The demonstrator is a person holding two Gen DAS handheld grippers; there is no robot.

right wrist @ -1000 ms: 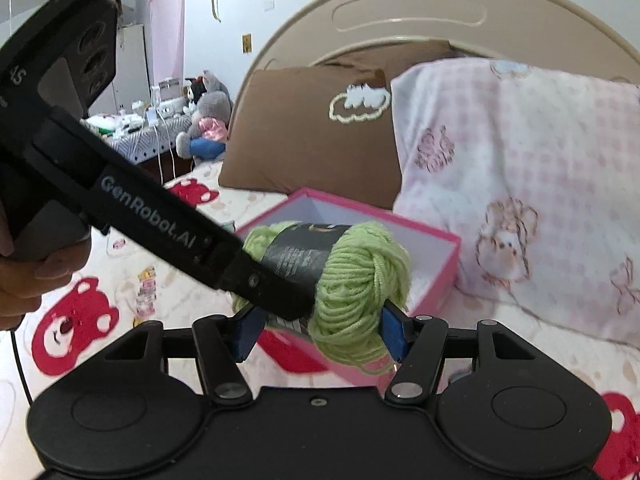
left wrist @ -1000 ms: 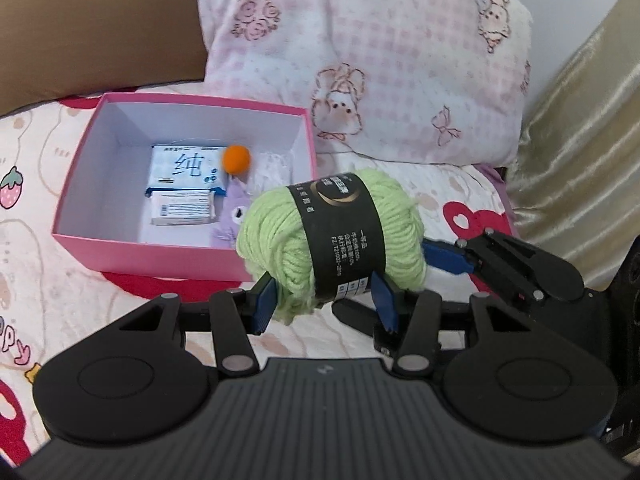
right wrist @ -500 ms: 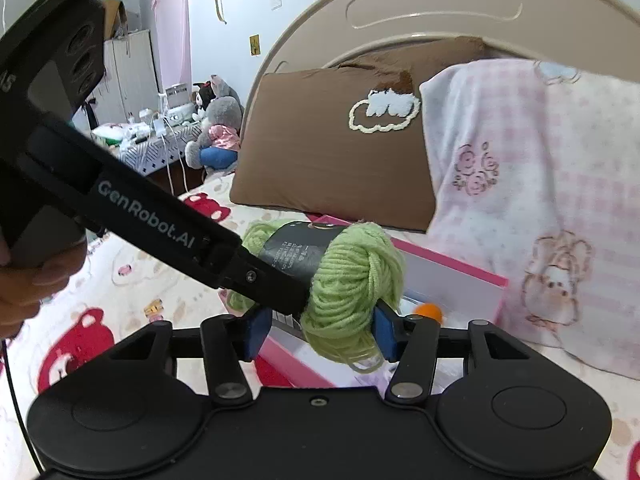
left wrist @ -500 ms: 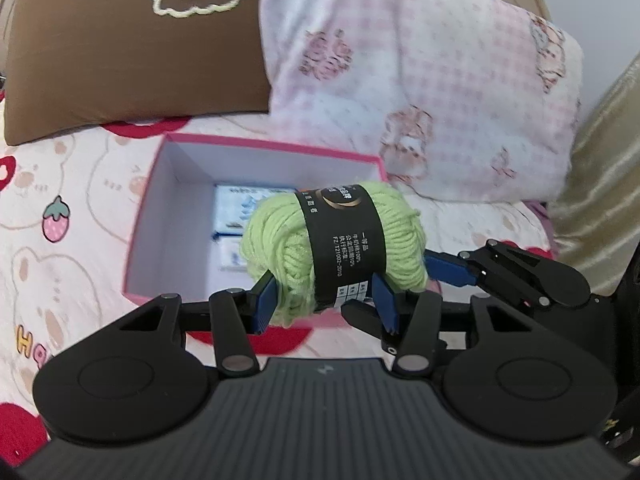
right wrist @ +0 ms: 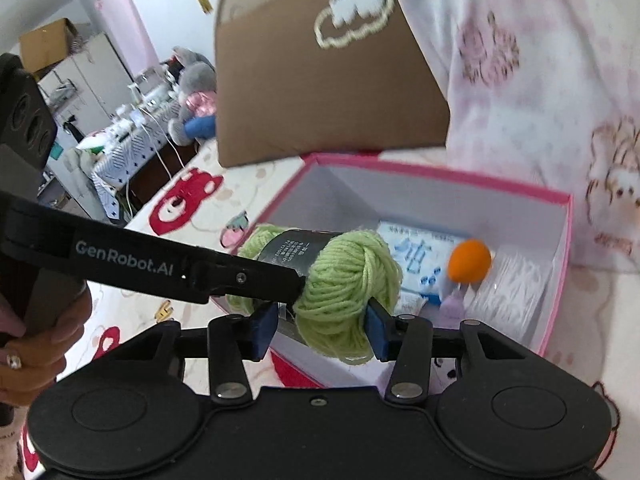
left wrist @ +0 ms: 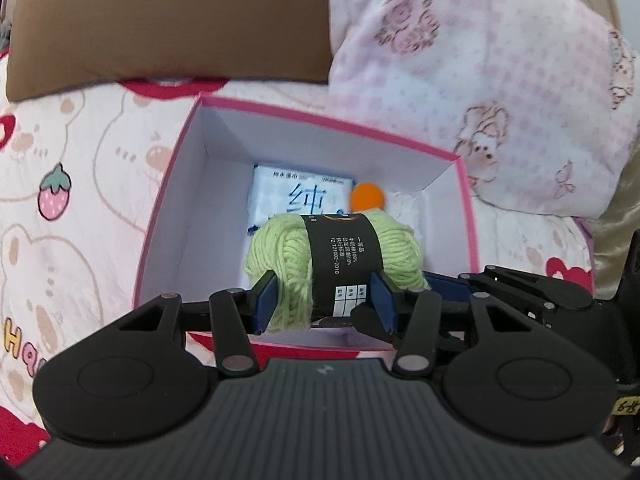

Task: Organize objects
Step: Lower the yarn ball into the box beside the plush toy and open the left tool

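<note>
**Yarn ball held by both tongs over the pink box**

Landmark: the pink box (left wrist: 168, 200), open-topped and resting on the bed (left wrist: 80, 152).

Left of the box, a hand (right wrist: 36, 344) grips the body of the left tongs (left wrist: 324, 296). Their blue pads press the green yarn ball (left wrist: 280, 252) at its near end, one pad on yarn, the other on the black label band; the jaws stand partly apart, clamped on the ball.

The ball hangs over the box's near half, above the interior. Inside the box, beyond the ball, lie a white-and-blue tissue packet (left wrist: 292, 192), an orange ball (left wrist: 366, 196) and a white packet (left wrist: 404, 208) towards the right wall.

The right tongs (right wrist: 320, 326) straddle the ball's other end; their jaws are closing, both pads touching yarn.

Behind the box stand a brown pillow (left wrist: 160, 20) and, to the right, a pink pillow (left wrist: 480, 60).
</note>
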